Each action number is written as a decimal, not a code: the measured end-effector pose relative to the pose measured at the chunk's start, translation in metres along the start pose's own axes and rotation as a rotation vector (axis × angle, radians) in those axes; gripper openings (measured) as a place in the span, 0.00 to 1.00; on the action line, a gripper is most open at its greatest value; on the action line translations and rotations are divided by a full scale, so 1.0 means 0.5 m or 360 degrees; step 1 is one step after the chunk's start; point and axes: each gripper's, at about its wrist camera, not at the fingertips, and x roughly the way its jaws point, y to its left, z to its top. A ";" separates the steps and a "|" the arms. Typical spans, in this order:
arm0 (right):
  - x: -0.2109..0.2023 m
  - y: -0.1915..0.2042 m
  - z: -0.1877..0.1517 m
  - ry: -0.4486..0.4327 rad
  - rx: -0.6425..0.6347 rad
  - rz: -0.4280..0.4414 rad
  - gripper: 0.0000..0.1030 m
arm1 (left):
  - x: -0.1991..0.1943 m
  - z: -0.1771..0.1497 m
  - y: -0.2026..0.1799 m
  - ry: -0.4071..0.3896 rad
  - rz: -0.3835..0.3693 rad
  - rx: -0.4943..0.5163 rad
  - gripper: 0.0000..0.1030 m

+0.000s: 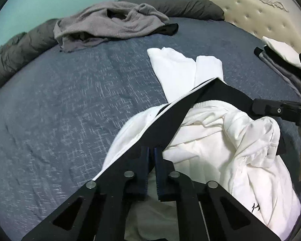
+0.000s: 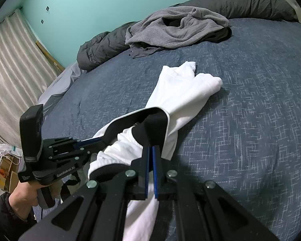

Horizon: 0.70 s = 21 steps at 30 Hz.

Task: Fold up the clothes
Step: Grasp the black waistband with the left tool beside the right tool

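Blue bed (image 2: 240, 120), white jacket (image 2: 182, 92) bunched mid-fold. Its black-lined edge is pinched by left tool (image 1: 152, 150) and right tool (image 2: 150, 148). Spreading flat is probably needed next.

So the bed (image 2: 240, 104) has a blue cover with a whitish crosshatch weave. Along the far edge there's a dark grey duvet (image 2: 240, 2) bunched up, and a crumpled grey top (image 2: 176, 28) sits against it, with something black (image 1: 168, 29) poking out underneath, maybe another garment. A white garment with black trim (image 2: 182, 92) lies stretched out nearer the middle, sleeves resting on the cover.
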 end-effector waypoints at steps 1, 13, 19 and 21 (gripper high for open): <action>-0.003 -0.002 0.002 -0.0008 -0.0005 -0.0012 0.03 | -0.007 0.001 0.003 -0.0012 0.0002 0.0001 0.04; -0.017 -0.041 0.016 -0.0053 0.0009 -0.0145 0.02 | -0.068 -0.001 0.135 -0.0086 -0.0100 -0.0301 0.03; -0.011 -0.028 0.018 -0.0062 -0.0002 -0.0106 0.02 | -0.064 0.001 0.113 -0.0054 -0.0063 -0.0278 0.04; -0.017 -0.032 0.019 -0.0089 0.0028 -0.0096 0.04 | -0.072 -0.002 0.121 -0.0055 -0.0038 -0.0302 0.06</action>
